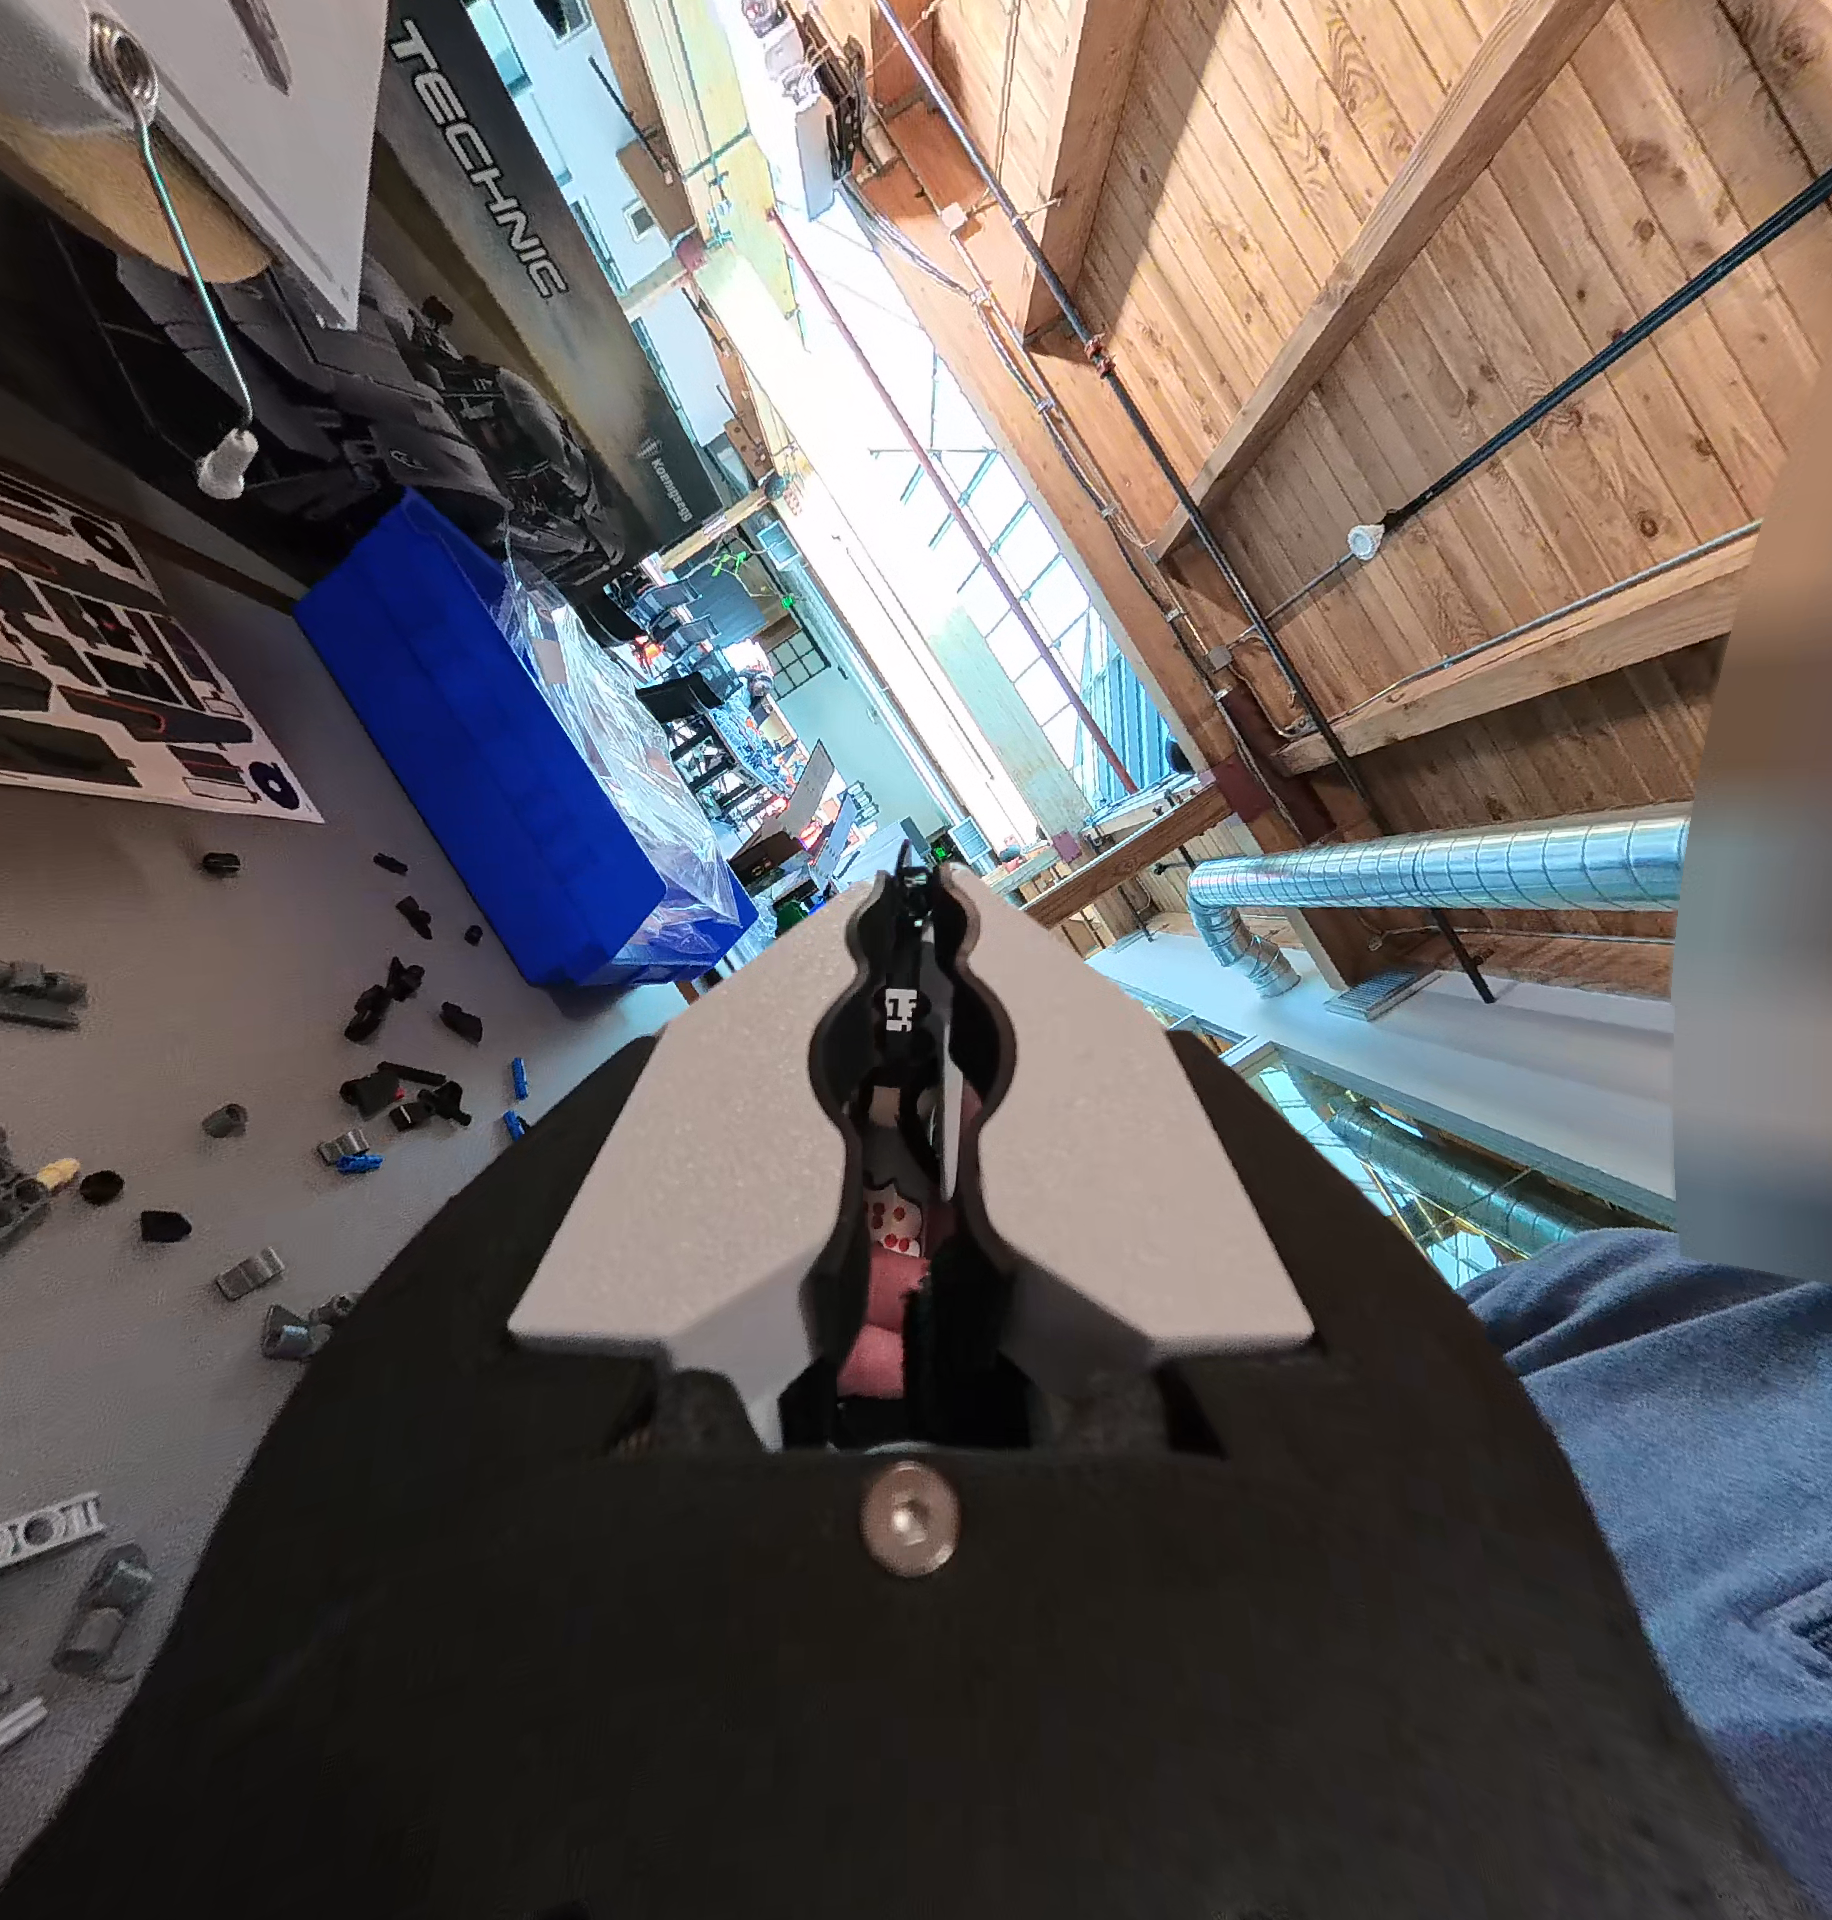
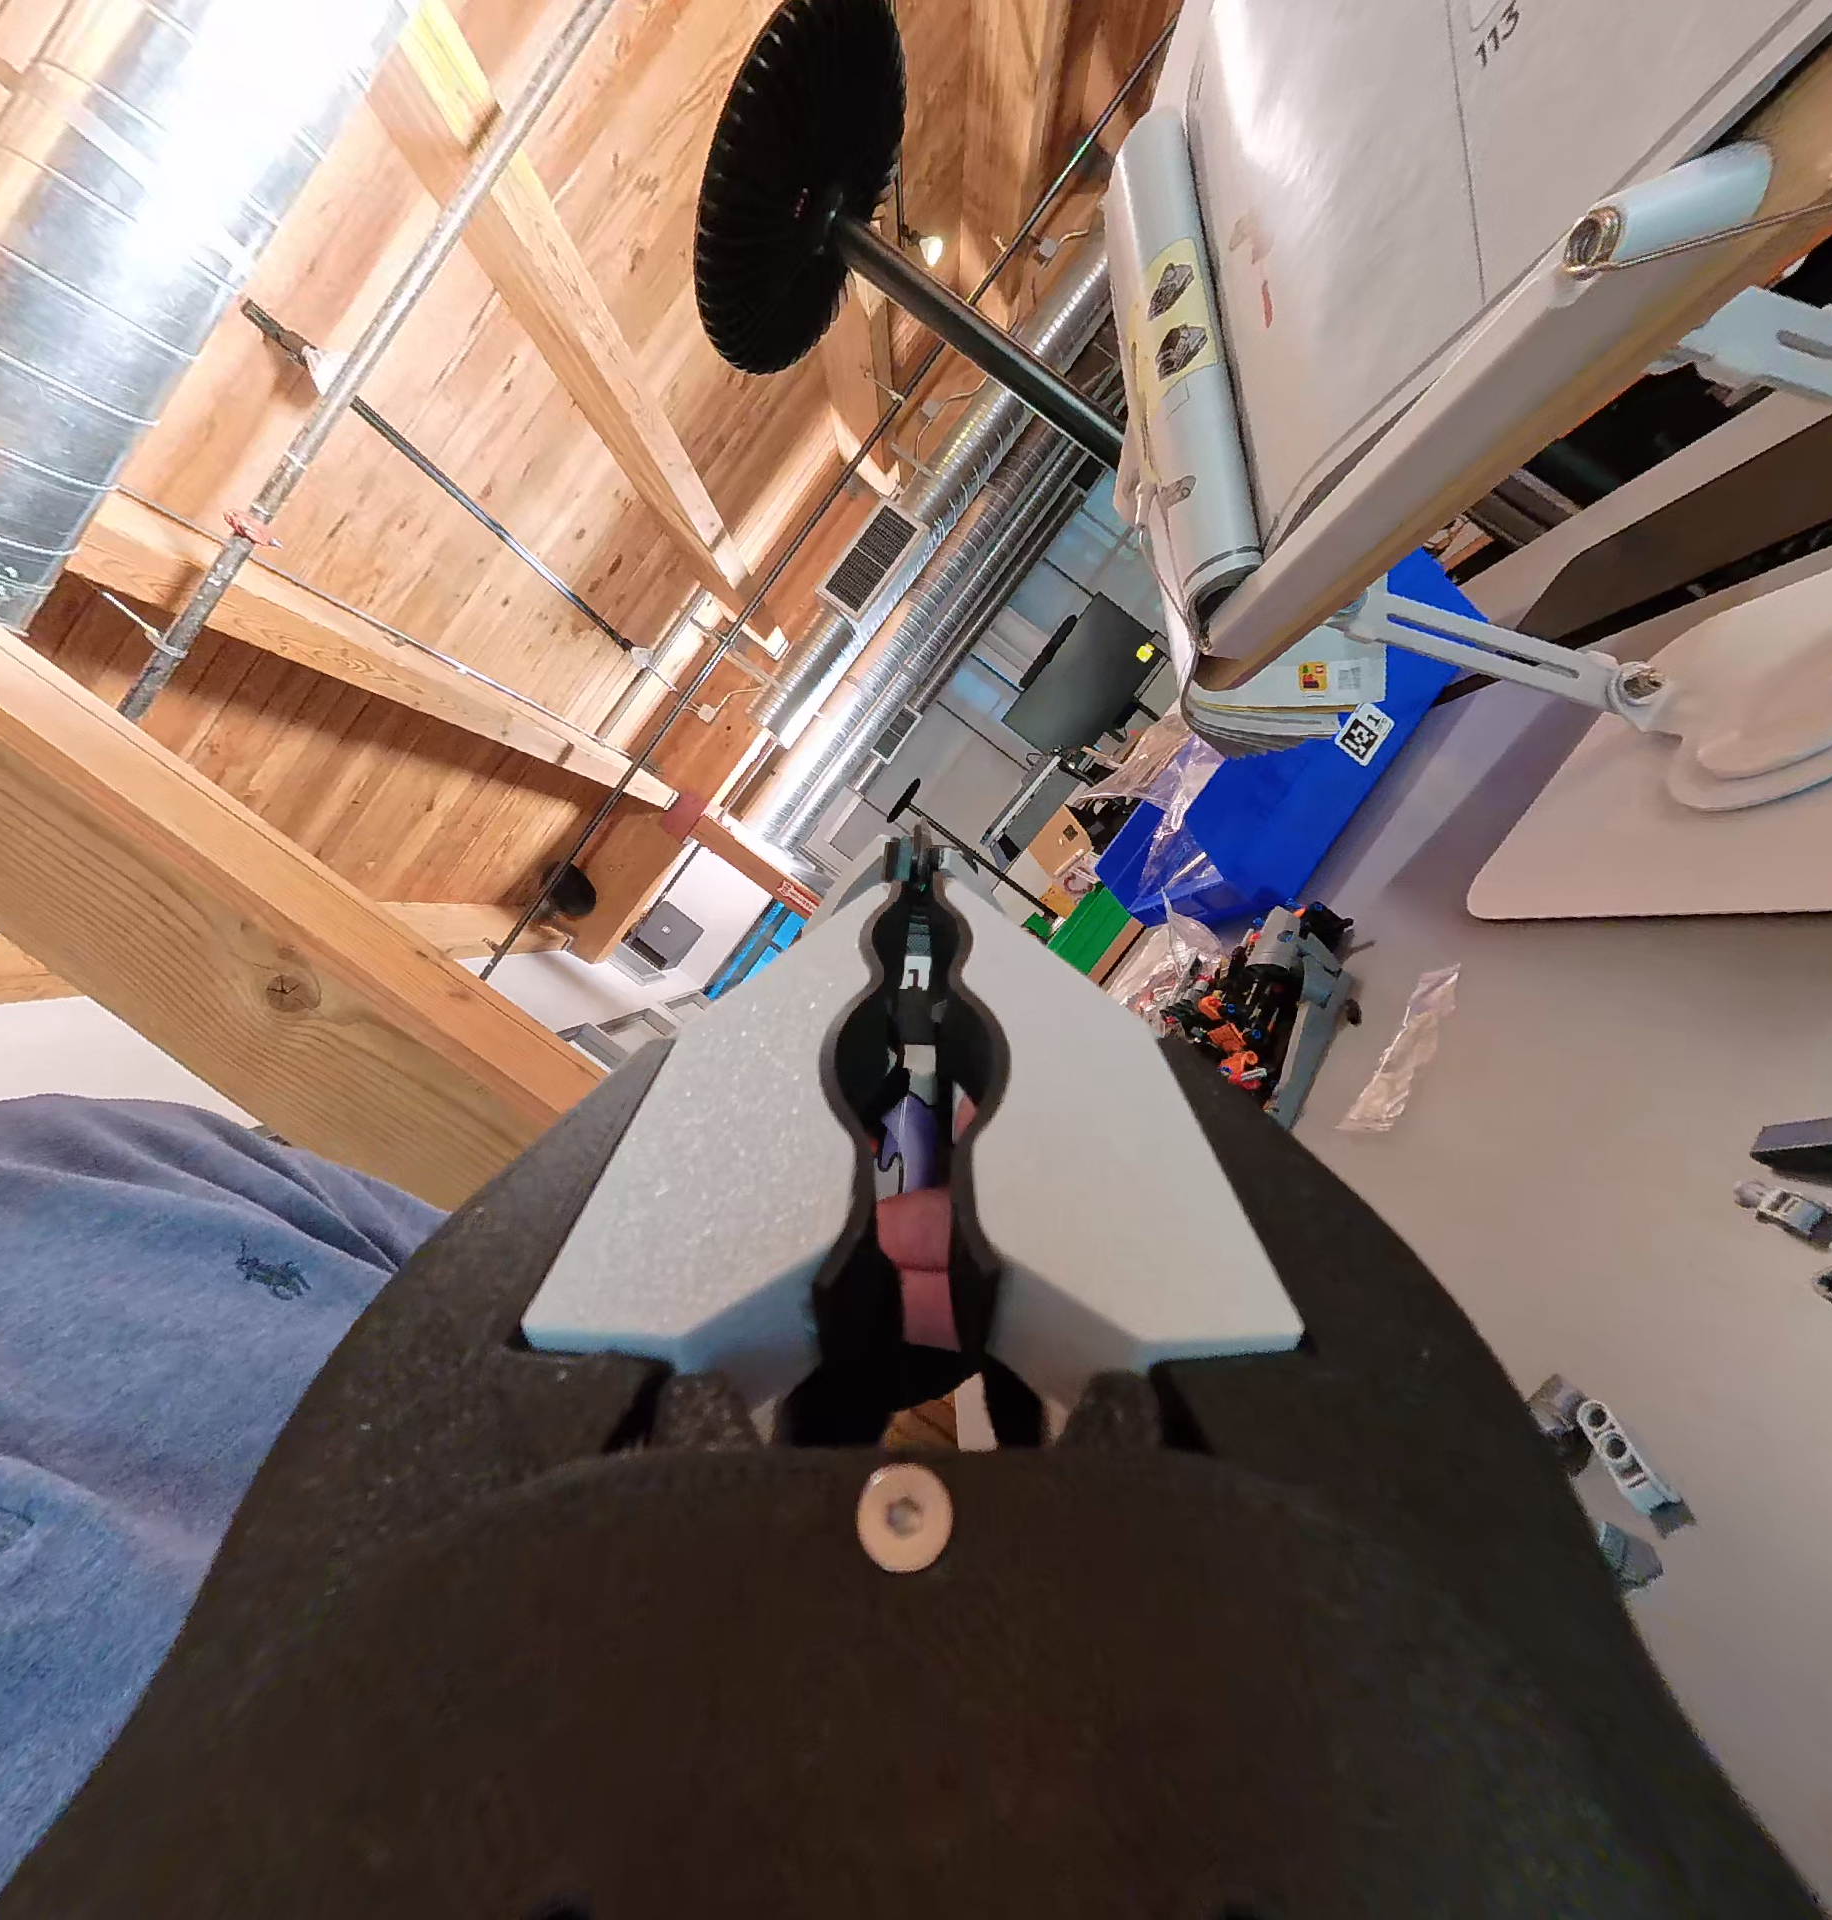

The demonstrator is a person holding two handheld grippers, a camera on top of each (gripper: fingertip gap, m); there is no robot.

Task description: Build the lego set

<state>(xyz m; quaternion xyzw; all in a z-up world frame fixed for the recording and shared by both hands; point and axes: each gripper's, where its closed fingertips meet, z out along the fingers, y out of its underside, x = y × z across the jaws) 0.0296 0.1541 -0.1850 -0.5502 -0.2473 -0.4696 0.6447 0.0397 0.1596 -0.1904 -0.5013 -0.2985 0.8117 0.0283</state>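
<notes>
Closest to us in the left wrist view is the matte black body of the left tool (image 1: pixel 917 883), one silver screw at its centre. Its two grey, grainy fingers (image 1: pixel 725 1132) are drawn together to a narrow wavy slot, tips almost meeting around something small and dark; we cannot tell what it is. The tool is tipped up and rolled, aimed at a wooden plank ceiling. To its left, the grey table (image 1: pixel 112 1039) carries scattered lego pieces (image 1: pixel 403 1018), mostly black and grey with a few blue pins, too many to count. Beyond them lie one sticker sheet (image 1: pixel 81 644), one blue bin (image 1: pixel 476 727) with clear plastic in it, and a dark set box (image 1: pixel 517 343). A blue sleeve (image 1: pixel 1670 1507) shows at the right.

In the right wrist view the right tool (image 2: pixel 922 857) is likewise raised and rolled, its fingers (image 2: pixel 1088 1143) nearly closed on a small dark piece at the tips. To its right sit a partly built lego model (image 2: pixel 1265 987), one empty clear bag (image 2: pixel 1405 1049), several loose grey pieces (image 2: pixel 1608 1455), and a raised instruction booklet (image 2: pixel 1411 260).
</notes>
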